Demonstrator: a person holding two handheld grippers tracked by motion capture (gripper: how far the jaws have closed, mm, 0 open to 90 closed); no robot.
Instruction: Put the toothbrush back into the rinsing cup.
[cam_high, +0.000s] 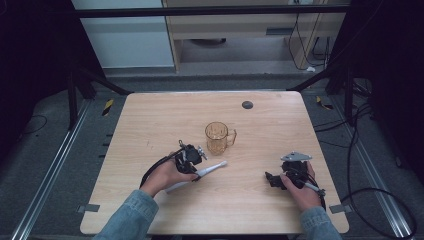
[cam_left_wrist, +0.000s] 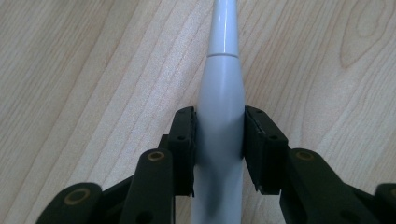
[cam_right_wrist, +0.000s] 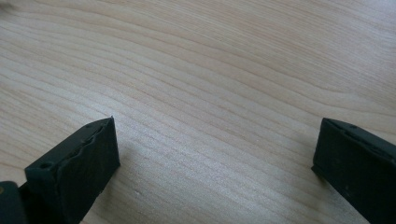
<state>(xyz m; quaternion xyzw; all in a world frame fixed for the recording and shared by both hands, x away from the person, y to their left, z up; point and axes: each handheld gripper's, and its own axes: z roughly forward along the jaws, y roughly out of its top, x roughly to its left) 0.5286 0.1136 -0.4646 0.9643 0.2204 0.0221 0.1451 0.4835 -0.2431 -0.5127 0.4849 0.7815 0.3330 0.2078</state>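
Left tool (cam_left_wrist: 219, 140) clamped on the toothbrush (cam_left_wrist: 220, 116) handle lying flat on the bench (cam_high: 260, 200) near the mug (cam_high: 218, 137), right tool (cam_right_wrist: 212, 158) idle and open; smooth tapered handle could slip or swivel when lifted.

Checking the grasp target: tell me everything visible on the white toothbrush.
The toothbrush is an electric type by its shape: a smooth, glossy white plastic-looking handle, thick at the grip, tapering past a seam to a slim neck. It lies flat on the table, neck end toward the mug but apart from it. The left gripper is shut on the thick part, pads on both sides. Bristles cannot be made out.
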